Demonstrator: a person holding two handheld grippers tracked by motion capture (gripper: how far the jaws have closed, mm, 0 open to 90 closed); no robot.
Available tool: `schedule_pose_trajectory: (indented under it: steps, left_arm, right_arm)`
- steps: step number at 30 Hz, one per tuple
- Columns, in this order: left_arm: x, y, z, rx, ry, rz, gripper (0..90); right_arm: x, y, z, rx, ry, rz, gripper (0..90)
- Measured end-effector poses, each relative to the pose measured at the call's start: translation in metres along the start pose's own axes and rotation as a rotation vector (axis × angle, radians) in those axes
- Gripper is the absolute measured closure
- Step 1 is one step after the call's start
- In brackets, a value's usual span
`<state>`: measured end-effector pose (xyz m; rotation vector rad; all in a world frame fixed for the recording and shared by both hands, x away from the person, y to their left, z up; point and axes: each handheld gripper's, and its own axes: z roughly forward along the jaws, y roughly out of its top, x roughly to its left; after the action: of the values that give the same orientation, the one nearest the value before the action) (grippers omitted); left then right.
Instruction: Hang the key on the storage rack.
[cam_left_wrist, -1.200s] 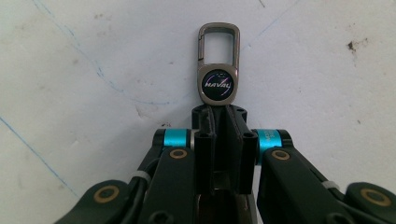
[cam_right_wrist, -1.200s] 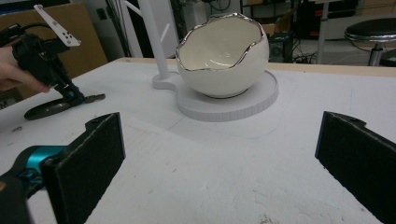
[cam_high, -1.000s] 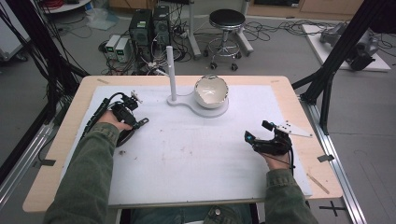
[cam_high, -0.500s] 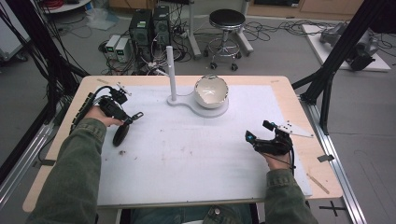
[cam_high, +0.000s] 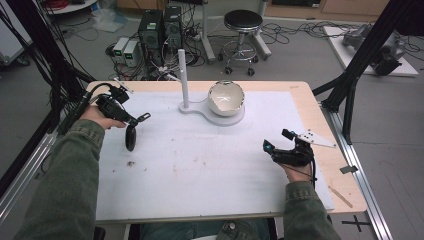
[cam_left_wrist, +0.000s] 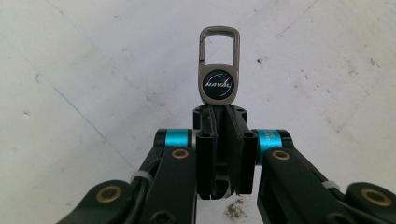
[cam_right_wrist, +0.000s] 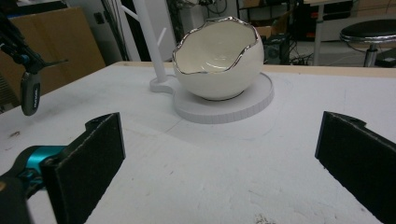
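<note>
My left gripper (cam_high: 134, 121) is shut on a key fob (cam_high: 131, 138) at the left of the white table top (cam_high: 210, 170). The black fob hangs below the jaws, clear of the surface. In the left gripper view its metal clasp (cam_left_wrist: 219, 70), with a round dark logo badge, sticks out past my left gripper (cam_left_wrist: 223, 112). The right gripper view shows the fob (cam_right_wrist: 29, 95) dangling at the far left. My right gripper (cam_high: 276, 141) rests open at the right of the table. Its pads (cam_right_wrist: 93, 154) stand wide apart with nothing between them.
A white egg-shaped bowl (cam_high: 226, 97) with a silver jagged rim sits on a round white base (cam_high: 235, 120) at the back middle. A thin white post (cam_high: 183, 75) rises from that base to the bowl's left. A stool and computer boxes stand on the floor beyond the table.
My left gripper has risen and drifted to the left, lifting the key fob off the table so that it hangs free. The right gripper has kept still.
</note>
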<state>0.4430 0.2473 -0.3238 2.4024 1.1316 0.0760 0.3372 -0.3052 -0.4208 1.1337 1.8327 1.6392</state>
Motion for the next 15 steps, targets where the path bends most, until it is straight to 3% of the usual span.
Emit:
schedule_pose_trajectory:
  steps: [15]
  left_arm:
    - [-0.014, 0.025, -0.031, -0.052, 0.029, 0.064, 82.6]
  right_arm:
    - [0.000, 0.000, 0.000, -0.002, 0.005, 0.001, 0.4]
